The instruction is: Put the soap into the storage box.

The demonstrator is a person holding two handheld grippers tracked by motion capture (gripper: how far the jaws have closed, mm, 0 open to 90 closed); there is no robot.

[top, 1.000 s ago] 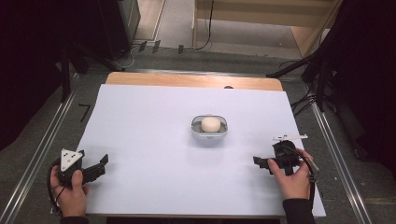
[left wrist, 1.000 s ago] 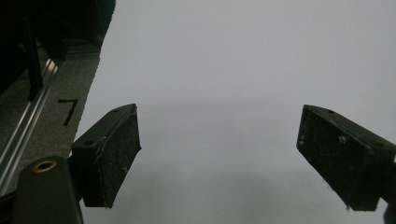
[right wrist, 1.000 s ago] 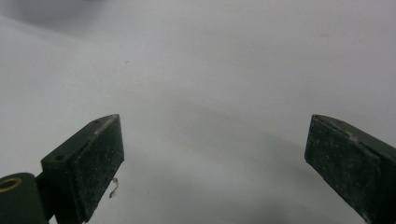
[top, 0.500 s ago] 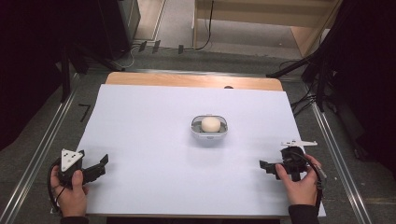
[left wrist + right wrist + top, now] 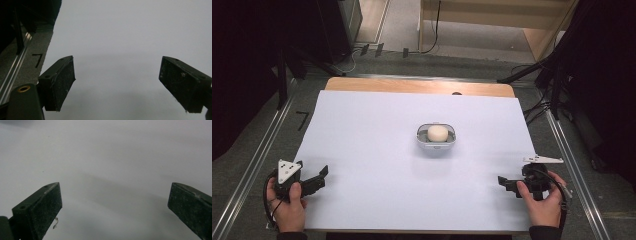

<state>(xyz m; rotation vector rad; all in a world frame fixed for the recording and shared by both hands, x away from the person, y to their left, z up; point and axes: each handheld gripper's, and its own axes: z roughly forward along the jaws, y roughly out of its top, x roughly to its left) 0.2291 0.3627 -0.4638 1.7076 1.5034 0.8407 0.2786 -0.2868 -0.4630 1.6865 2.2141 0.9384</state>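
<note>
A small clear bowl [image 5: 436,142] with a round white ball [image 5: 437,133] in it stands in the middle of the white sheet [image 5: 377,125]. My left gripper [image 5: 318,178] rests near the sheet's front left corner, open, with bare sheet between its jaws [image 5: 117,85]. My right gripper [image 5: 506,184] is near the front right corner, well short of the bowl. Its jaws have just been opening and now stand wide apart with nothing between them [image 5: 116,210].
A strip of the wooden tabletop [image 5: 417,86] shows beyond the sheet's far edge. Metal rails [image 5: 259,150] run along both sides of the table. Dark stands and cables [image 5: 552,85] crowd the back right, and a black mark [image 5: 37,60] sits on the grey floor at left.
My right hand has drawn back toward the front right corner of the sheet, away from the bowl. The left hand and the bowl have kept still.
</note>
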